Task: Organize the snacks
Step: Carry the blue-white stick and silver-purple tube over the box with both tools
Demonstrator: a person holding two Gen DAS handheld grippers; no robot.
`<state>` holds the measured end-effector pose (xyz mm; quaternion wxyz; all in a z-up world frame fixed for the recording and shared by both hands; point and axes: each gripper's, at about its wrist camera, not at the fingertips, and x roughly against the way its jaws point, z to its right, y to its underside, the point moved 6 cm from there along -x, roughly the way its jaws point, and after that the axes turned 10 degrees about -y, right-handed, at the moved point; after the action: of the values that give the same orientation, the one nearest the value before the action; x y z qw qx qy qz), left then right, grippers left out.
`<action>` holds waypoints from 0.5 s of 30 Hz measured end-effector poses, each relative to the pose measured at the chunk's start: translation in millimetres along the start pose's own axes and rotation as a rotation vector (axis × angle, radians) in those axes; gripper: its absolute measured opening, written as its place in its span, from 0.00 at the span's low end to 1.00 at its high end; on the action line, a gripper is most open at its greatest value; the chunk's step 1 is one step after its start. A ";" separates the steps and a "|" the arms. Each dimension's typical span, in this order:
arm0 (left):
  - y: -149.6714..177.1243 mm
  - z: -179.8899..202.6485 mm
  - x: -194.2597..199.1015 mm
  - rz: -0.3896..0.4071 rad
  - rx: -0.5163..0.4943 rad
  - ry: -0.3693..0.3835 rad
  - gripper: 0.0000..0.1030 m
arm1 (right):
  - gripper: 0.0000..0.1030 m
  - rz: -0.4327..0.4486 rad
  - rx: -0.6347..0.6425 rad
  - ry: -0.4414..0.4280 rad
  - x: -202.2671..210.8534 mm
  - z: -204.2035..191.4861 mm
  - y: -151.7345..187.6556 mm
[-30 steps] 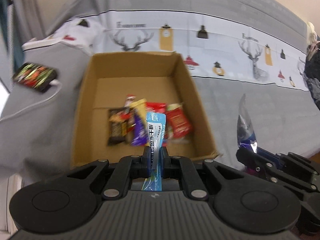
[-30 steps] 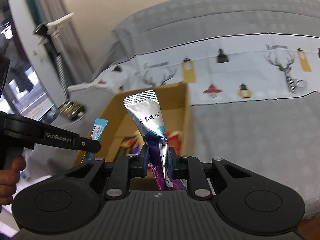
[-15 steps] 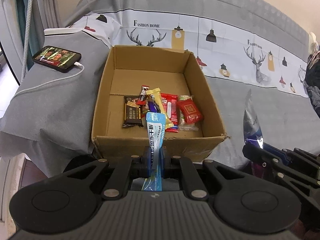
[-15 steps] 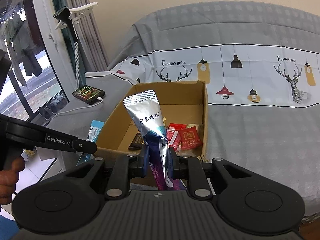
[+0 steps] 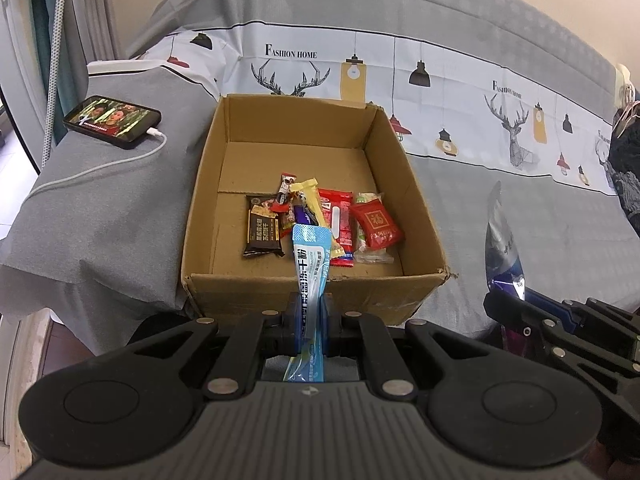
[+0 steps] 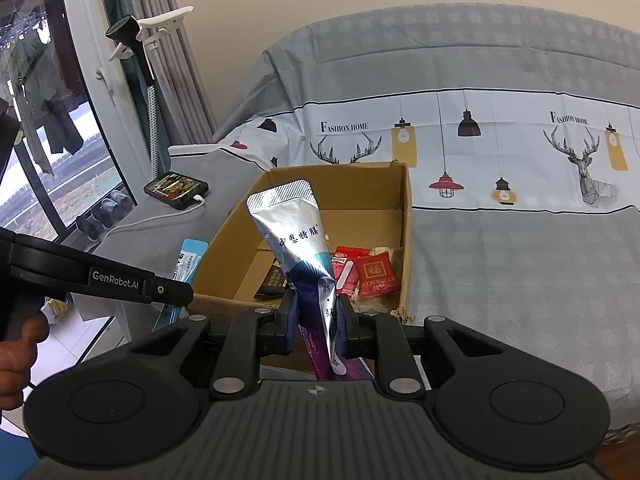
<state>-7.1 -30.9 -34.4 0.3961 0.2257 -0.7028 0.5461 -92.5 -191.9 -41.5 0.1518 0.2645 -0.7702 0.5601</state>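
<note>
L gripper (image 5: 307, 316) pinches blue sachet (image 5: 310, 264); R gripper (image 6: 318, 322) pinches silver pouch (image 6: 294, 232).

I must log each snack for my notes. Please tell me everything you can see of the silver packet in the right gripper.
The long silver foil packet with dark printed characters stands nearly upright, leaning slightly left. Its top is a flat crimped seal; lower down it turns blue and purple, creased where the right gripper jaws pinch it. It hangs before the open brown cardboard box, not inside.
</note>
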 end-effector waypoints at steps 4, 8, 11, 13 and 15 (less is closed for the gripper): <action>-0.9 -0.3 -1.3 -0.003 0.001 0.003 0.09 | 0.20 -0.005 -0.002 0.001 -0.9 -0.7 -0.4; -1.3 -0.9 -2.0 -0.004 0.003 0.003 0.09 | 0.20 -0.010 -0.003 0.002 -2.6 -0.5 0.3; -2.8 -2.5 -4.0 -0.004 0.008 0.002 0.09 | 0.20 -0.014 -0.004 0.003 -4.0 -0.2 -0.2; -3.8 -3.4 -5.5 -0.006 0.012 0.002 0.09 | 0.20 -0.017 -0.004 0.003 -4.9 0.0 0.0; -4.4 -4.3 -6.5 -0.006 0.014 0.002 0.09 | 0.20 -0.019 -0.005 0.005 -6.1 0.1 -0.1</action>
<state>1.3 -28.9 -36.7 0.3966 0.2300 -0.6981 0.5500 -87.4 -190.5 -44.6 0.1596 0.2699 -0.7687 0.5575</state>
